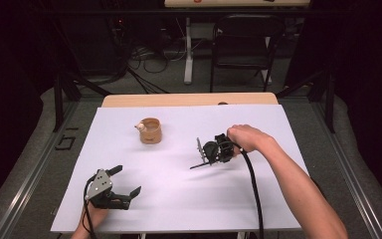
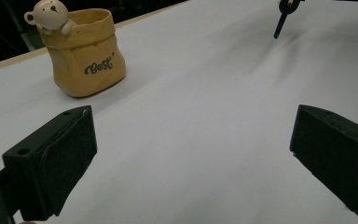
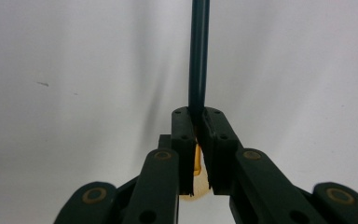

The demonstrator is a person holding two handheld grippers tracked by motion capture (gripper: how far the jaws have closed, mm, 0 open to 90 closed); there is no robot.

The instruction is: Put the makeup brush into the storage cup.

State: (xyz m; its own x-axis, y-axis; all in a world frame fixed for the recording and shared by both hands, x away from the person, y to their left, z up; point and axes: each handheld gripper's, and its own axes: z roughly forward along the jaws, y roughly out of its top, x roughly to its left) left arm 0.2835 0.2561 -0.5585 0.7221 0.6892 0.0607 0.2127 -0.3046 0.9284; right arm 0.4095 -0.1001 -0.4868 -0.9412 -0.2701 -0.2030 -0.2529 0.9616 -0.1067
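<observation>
The right gripper is clamping a slim dark-teal stick, seemingly a pen or brush, its jaws pressing together on the smooth round shaft; in the right gripper view a yellowish end is peeking out below the pads. In the high view that gripper is hanging right of centre over the matte white sheet. The left gripper is resting near the left edge, jaws standing wide apart with nothing between them. The left gripper view is showing the tan ceramic sack-shaped cup, glossy, lettered, with a small bear figure on its rim, standing far left of the stick.
</observation>
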